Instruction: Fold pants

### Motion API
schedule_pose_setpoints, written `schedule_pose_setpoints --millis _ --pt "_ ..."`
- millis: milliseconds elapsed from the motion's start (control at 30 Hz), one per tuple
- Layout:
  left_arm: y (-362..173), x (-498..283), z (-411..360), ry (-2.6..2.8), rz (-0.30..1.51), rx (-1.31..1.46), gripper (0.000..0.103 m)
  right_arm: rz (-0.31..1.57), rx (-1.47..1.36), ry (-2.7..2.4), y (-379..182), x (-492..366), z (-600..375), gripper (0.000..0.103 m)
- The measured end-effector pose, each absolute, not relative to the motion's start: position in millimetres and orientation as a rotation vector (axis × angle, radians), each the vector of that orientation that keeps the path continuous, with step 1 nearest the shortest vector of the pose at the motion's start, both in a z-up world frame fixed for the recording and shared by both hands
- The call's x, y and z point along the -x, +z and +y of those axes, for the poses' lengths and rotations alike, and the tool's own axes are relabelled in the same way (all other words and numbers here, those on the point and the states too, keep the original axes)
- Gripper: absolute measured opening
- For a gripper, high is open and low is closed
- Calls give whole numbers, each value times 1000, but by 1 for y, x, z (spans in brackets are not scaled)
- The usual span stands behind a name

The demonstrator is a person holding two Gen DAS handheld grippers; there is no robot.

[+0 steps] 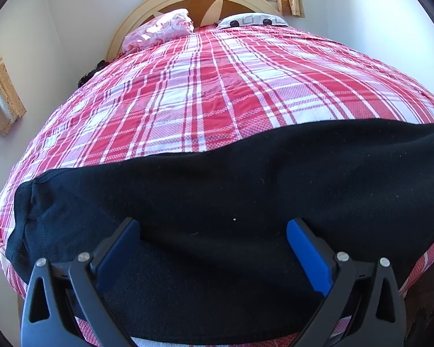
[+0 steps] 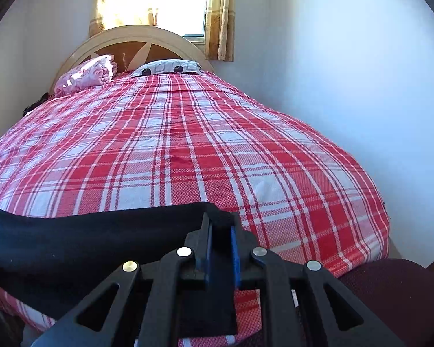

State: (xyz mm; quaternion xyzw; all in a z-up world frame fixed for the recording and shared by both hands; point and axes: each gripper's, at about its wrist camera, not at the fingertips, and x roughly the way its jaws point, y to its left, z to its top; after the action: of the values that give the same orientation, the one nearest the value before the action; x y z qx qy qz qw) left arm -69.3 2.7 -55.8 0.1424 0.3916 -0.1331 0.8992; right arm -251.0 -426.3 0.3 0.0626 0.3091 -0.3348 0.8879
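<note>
Black pants lie across the near end of the bed, spread from left to right over the red plaid cover. My left gripper hovers over them with its blue-padded fingers wide apart, nothing pinched. In the right wrist view the pants stretch away to the left. My right gripper is shut on their right end, and a fold of black cloth fills the narrow gap between the blue pads. That end is lifted a little off the cover.
The bed carries a red and white plaid cover. A pink pillow and a patterned pillow lie against the headboard. A white wall runs along the bed's right side, and a curtained window sits behind.
</note>
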Motion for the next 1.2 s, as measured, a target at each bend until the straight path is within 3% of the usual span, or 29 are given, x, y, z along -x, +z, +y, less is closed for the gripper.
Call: schedule_pose_setpoints --millis 67,133,200,300,400,667,733,767,933,1200 --pt "-56 69 1 -270 812 -297 103 748 -171 -680 -20 239 -438 14" --pt "-55 69 0 -271 807 -308 103 825 -222 -650 -37 234 -453 24" --pt "-56 69 1 -274 809 -306 103 741 -285 -649 -27 248 -465 31" --pt "-56 67 0 -274 814 -301 103 564 -376 -753 1 288 -473 32" --pt "-56 66 0 -273 813 -301 103 518 -529 -656 5 316 -452 32" --pt "-55 64 0 -285 815 -295 103 477 -1037 -311 -67 320 -391 32" --pt "-54 64 1 -291 817 -288 103 503 -1095 -311 -85 312 -389 32" --pt "-54 64 2 -293 816 -284 103 507 -1120 -321 -92 310 -389 26" --pt "-55 65 4 -304 811 -278 103 356 -1186 -466 -90 329 -408 26" --pt "-56 63 5 -312 814 -268 103 453 -1299 -398 -99 306 -393 28"
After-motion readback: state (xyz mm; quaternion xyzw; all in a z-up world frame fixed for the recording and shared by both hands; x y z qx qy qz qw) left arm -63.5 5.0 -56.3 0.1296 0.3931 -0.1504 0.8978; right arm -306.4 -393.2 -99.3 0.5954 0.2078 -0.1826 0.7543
